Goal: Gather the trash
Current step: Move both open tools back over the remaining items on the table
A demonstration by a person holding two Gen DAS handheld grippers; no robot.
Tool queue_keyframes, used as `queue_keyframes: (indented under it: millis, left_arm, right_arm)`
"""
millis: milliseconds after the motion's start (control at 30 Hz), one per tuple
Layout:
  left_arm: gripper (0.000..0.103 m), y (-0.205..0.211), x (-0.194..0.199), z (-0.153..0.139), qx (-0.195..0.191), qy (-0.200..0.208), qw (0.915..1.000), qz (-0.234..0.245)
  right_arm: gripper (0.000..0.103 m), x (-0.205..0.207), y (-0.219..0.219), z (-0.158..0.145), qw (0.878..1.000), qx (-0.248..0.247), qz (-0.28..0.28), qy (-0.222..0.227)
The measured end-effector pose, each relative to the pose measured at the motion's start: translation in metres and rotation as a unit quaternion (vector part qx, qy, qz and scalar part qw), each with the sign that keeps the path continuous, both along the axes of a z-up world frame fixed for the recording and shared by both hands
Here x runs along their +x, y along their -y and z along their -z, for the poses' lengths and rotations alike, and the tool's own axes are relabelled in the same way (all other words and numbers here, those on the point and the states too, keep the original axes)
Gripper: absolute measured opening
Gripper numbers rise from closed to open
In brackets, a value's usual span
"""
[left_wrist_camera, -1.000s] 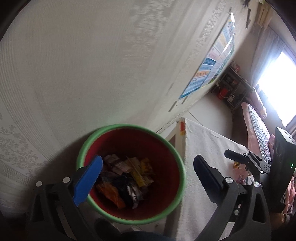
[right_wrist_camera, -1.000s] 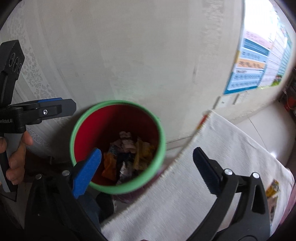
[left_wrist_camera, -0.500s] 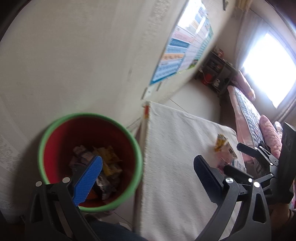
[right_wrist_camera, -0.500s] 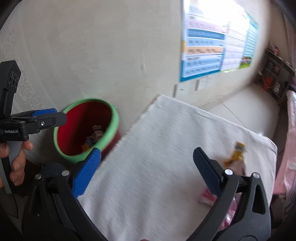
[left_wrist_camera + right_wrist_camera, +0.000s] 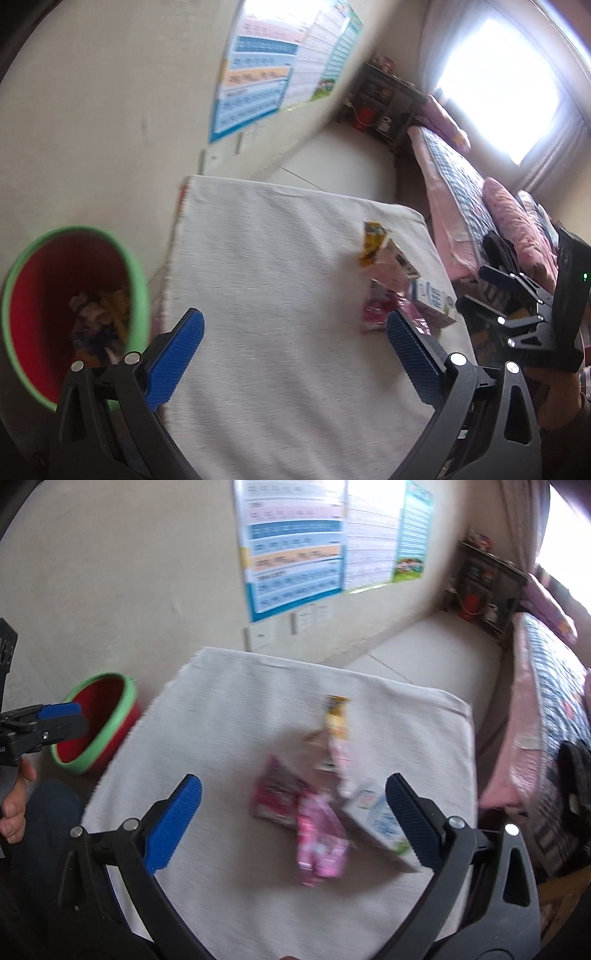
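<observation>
Both claws spread wide, empty: right gripper, left gripper. Wrappers heaped on cloth, 12 o'clock of right gripper; bin at 10. Risk: overlapped packets, thin film, carton alongside; likely double grab or slip.

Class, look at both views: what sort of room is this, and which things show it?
Probably a bedroom at home: a bed with a pink pillow by the window, learning posters on the wall, and a small cluttered shelf.
</observation>
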State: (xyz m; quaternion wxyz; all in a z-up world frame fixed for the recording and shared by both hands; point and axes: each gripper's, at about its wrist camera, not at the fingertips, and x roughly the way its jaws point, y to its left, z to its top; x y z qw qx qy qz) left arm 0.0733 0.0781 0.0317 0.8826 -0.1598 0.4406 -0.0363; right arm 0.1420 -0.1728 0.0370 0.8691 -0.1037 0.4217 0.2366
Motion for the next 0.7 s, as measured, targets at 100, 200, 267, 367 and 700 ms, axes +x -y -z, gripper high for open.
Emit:
queue_keyframes:
  millis: [100, 200, 267, 367, 700]
  left_arm:
    - [0.095, 0.021, 0.011, 0.002, 0.002, -0.004, 0.9998, 0.019]
    - [0.095, 0.039, 0.020, 0.004, 0.004, -0.006, 0.9994, 0.035]
    - [0.095, 0.049, 0.027, 0.007, 0.004, -0.010, 0.9990, 0.043]
    - [0.095, 0.063, 0.038, 0.013, 0.004, -0.019, 0.9983, 0.054]
    - [0.095, 0.091, 0.065, 0.034, 0.016, -0.043, 0.9958, 0.079]
  right_arm:
    - [0.098, 0.010, 0.026, -0.001, 1.000, -0.006, 0.019, 0.003]
    - [0.098, 0.019, 0.053, 0.001, 0.999, -0.010, 0.041, -0.001]
    - [0.098, 0.022, 0.068, 0.004, 0.998, -0.015, 0.054, -0.003]
    - [0.098, 0.024, 0.084, 0.008, 0.998, -0.019, 0.066, -0.006]
    - [0.098, 0.034, 0.106, 0.029, 0.997, -0.036, 0.073, -0.018]
